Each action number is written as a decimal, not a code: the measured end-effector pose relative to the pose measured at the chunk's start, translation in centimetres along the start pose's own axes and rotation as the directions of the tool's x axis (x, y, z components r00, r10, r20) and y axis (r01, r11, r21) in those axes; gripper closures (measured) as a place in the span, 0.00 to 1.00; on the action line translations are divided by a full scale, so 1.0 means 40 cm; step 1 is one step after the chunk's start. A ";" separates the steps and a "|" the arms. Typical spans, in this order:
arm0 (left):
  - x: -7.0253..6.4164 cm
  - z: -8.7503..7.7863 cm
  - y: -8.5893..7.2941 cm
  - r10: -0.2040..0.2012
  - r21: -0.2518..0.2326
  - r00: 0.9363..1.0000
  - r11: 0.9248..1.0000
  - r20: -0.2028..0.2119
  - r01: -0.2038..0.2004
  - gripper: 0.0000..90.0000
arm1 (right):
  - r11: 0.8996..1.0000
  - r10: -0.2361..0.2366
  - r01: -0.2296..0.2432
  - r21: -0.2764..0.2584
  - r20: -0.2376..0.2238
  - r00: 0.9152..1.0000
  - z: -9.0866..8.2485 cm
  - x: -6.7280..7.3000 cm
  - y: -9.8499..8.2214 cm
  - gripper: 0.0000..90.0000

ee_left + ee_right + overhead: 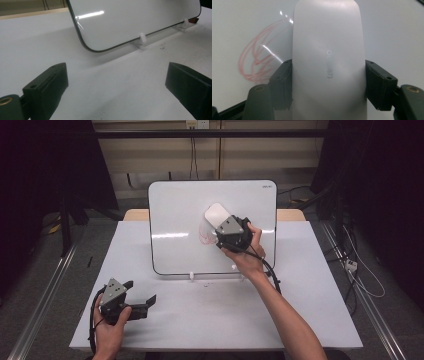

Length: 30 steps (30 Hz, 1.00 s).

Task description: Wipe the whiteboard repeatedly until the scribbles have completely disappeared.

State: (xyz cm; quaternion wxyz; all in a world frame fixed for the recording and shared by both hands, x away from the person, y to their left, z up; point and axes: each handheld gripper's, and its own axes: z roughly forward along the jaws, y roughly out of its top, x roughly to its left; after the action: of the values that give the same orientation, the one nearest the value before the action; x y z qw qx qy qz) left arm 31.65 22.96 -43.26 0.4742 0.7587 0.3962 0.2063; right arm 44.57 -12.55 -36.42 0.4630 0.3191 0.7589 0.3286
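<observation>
- Right claw [223, 226] clenched on white eraser [329, 62], pressed flat against whiteboard [175, 230].
- Faint red scribble [259, 62] at nine o'clock of eraser.
- Left claw [142, 295] released, resting on desk [210, 315] at seven o'clock of whiteboard.
</observation>
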 end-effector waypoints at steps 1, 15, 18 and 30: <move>0.000 0.000 0.000 -0.004 -0.004 1.000 1.000 -0.001 0.004 0.05 | 1.000 0.009 -0.009 0.003 0.005 1.000 0.001 -0.012 0.003 0.35; -0.001 0.000 0.001 0.006 0.000 1.000 1.000 -0.002 -0.006 0.05 | 0.999 0.045 -0.045 0.008 0.037 0.998 0.002 -0.037 0.003 0.35; -0.003 0.002 0.001 0.005 0.000 1.000 1.000 -0.003 -0.005 0.05 | 1.000 0.014 -0.014 0.010 0.012 1.000 -0.005 -0.001 -0.016 0.35; -0.007 0.012 0.002 0.015 0.009 1.000 1.000 0.009 -0.015 0.05 | 0.999 -0.031 0.031 0.013 -0.040 0.999 -0.016 0.037 -0.039 0.35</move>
State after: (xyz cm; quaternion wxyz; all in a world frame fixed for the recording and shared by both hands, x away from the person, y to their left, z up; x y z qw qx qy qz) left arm 31.83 22.44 -43.39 0.4709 0.7647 0.3893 0.2047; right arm 43.15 -12.41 -38.17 0.4506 0.3038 0.7751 0.3224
